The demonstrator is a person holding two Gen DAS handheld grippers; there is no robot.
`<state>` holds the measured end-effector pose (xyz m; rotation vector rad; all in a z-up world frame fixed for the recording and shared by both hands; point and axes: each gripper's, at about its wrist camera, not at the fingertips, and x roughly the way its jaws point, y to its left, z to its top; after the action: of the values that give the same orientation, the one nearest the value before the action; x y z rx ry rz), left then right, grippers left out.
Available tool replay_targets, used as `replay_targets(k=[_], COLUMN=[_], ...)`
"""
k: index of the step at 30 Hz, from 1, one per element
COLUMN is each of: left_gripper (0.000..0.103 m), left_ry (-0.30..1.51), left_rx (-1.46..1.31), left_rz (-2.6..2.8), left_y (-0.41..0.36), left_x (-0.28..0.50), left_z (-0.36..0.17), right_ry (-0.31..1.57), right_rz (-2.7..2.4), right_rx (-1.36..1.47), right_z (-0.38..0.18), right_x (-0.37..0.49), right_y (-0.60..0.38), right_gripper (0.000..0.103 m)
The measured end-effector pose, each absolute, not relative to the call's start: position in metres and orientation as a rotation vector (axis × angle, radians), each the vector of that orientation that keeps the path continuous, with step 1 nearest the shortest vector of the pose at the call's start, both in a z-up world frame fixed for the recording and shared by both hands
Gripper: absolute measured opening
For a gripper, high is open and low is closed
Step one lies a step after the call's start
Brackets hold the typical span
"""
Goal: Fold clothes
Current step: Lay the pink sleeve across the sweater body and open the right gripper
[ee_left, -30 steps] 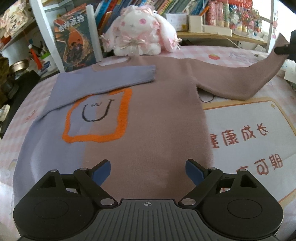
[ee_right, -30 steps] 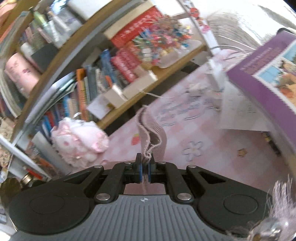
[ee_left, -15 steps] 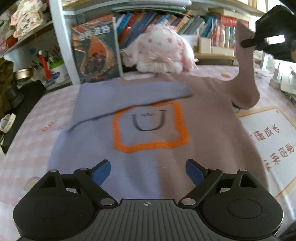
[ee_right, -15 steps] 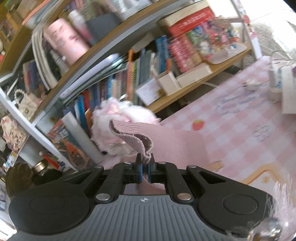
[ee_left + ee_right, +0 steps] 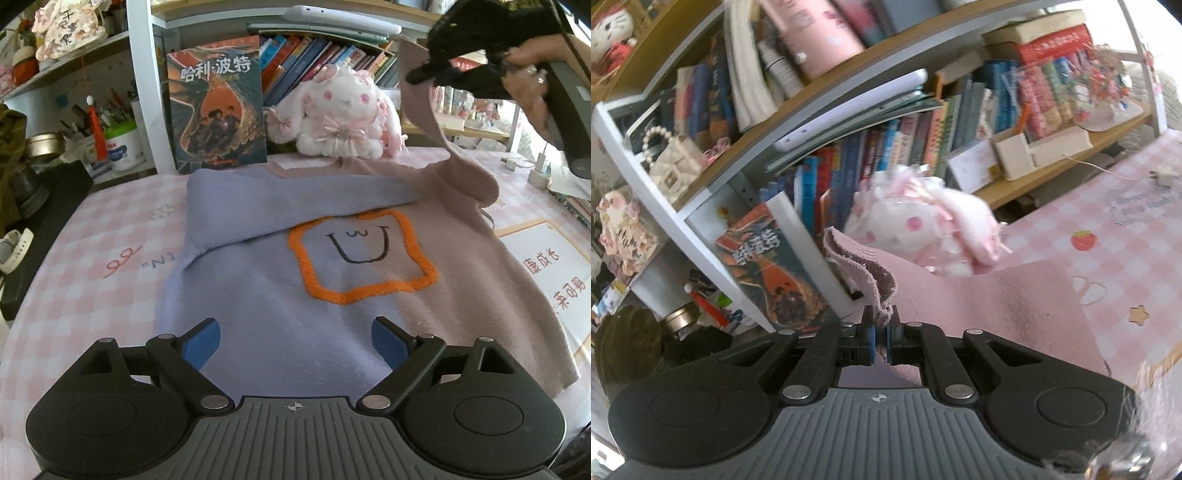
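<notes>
Folding the sweater (image 5: pixel 295 295) is what we are at, and it fills the middle of the left wrist frame, lying flat on the pink checked tablecloth (image 5: pixel 92 280), its long axis running from the lower edge up toward the bookshelf (image 5: pixel 144 92). Our lilac left sleeve (image 5: pixel 280 203) already lies crosswise over the chest. The mauve right sleeve (image 5: pixel 424 107) rises at upper right, its ribbed cuff (image 5: pixel 879 291) pinched between the pressed-together fingers of our right gripper (image 5: pixel 881 339); we judge the fold goes leftward from there, across the orange-framed face patch (image 5: pixel 362 258). Our left gripper (image 5: pixel 295 343) hovers over the hem, fingers spread wide, gripping nothing. The knit looks soft, fuzzy and limp. A plush rabbit (image 5: pixel 340 114) sits just beyond the collar.
</notes>
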<state>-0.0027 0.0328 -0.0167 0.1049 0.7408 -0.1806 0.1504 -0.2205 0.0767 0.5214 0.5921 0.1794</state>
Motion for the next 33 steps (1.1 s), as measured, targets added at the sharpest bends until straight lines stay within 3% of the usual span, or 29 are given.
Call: replay_targets(k=[10,27,30,33], left_gripper=[0.092,0.092,0.092,0.092], left_ry=[0.740,0.768,0.773,0.774], left_rx=[0.075,0.048,0.044,0.047], left_rz=[-0.192,-0.107,-0.097,-0.097], left_y=[0.055,0.081,0.084,0.085], left_x=[-0.001,-0.013,-0.014,-0.015], left_z=[-0.019,-0.023,-0.023,-0.024], right_ry=[0.610,0.759,0.782,0.787], right_rz=[0.194,0.273,0.297,0.337], right_rx=[0.428,0.315,0.332,0.365], right_z=[0.073,0.022,0.014,0.011], right_x=[0.171,0.194,0.195,0.193], right_y=[-0.168,-0.081,-0.077,-0.076], right_gripper=[0.005,0.005,0.011,0.031])
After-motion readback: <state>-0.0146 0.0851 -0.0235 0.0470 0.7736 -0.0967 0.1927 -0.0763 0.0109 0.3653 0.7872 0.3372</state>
